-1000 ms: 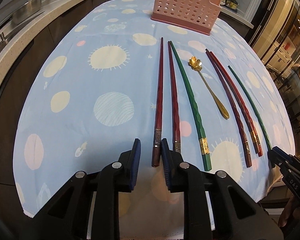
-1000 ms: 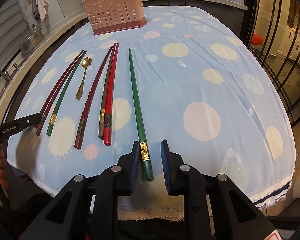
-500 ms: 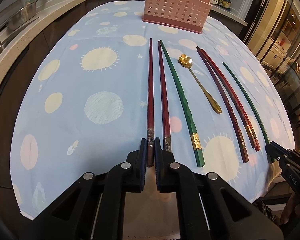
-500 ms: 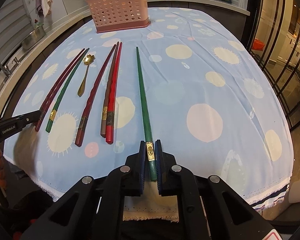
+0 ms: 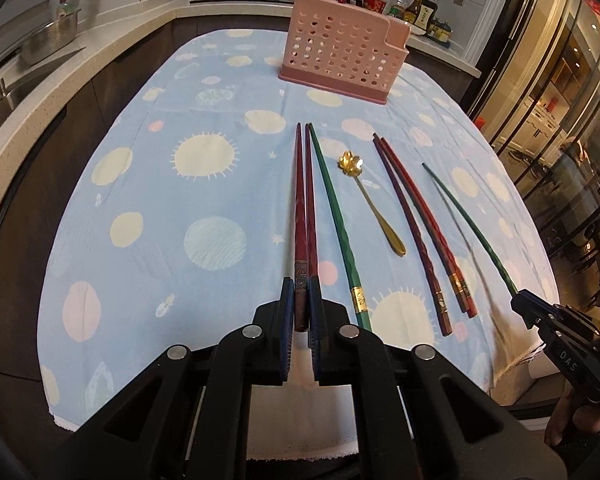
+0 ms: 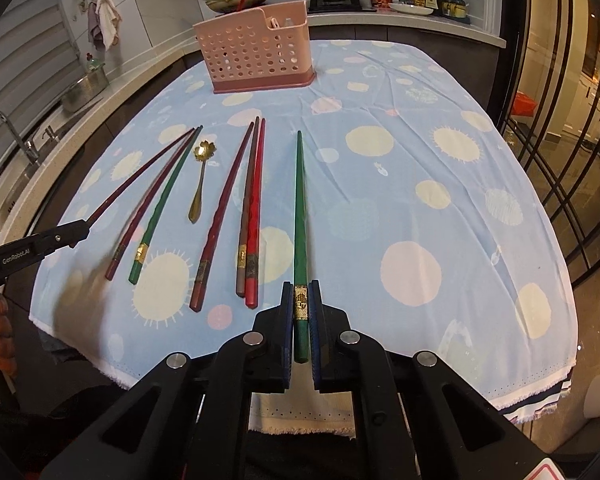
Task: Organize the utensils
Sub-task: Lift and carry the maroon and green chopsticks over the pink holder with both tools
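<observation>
The left gripper (image 5: 299, 312) is pinched on the thick end of a dark red chopstick (image 5: 299, 216), low in the centre of its own view, and the stick runs straight up the frame away from the jaws. The right gripper (image 6: 301, 312) is likewise clamped on the gold-banded end of a green chopstick (image 6: 300, 216), bottom centre of its view. Each stick is held by its butt, likely so the thin tip leads and can be dropped point-first into the pink holder (image 5: 342, 62), which stands upright at the top of both frames on the blue dotted tablecloth (image 5: 172, 208).

The rest lie in a loose row between the grippers and the holder: a second dark red stick and a green one (image 5: 336, 220) just right of the held red one, then a gold flower-headed spoon (image 5: 370, 204), then a close group of red and brown sticks (image 5: 418, 228).

Writing is sparse: the right gripper's body reads "DAS" at the lower right of the left view, and the left gripper's reads "GenRobot.AI" at the left edge of the right view (bottle labels on the counter are too small to read).
</observation>
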Demonstrator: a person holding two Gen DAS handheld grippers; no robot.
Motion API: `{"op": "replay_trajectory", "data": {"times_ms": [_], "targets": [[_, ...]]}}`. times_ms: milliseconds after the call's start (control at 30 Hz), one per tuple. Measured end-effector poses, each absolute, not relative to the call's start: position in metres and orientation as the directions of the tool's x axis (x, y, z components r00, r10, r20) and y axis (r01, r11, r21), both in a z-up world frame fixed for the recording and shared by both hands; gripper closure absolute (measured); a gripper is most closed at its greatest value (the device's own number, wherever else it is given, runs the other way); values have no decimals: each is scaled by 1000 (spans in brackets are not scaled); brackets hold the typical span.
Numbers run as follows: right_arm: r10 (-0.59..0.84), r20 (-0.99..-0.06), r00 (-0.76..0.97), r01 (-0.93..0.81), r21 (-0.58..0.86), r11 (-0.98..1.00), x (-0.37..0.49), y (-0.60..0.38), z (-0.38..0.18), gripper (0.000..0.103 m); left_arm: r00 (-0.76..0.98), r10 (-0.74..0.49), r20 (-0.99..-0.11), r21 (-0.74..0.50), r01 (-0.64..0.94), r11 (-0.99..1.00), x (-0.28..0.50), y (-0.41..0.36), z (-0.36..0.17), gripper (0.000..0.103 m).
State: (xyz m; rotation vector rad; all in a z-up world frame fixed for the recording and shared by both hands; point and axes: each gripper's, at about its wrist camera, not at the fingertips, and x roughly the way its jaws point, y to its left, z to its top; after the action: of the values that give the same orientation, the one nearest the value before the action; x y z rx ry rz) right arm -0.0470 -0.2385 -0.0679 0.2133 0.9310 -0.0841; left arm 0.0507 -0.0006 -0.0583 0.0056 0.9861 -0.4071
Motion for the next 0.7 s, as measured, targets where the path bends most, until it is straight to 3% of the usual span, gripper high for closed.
{"op": "replay_trajectory", "data": {"times_ms": [700], "targets": [[14, -544, 839, 95, 173, 980, 29, -273, 60, 96, 686, -376, -623, -127, 386, 914, 118, -23, 55, 96]]}}
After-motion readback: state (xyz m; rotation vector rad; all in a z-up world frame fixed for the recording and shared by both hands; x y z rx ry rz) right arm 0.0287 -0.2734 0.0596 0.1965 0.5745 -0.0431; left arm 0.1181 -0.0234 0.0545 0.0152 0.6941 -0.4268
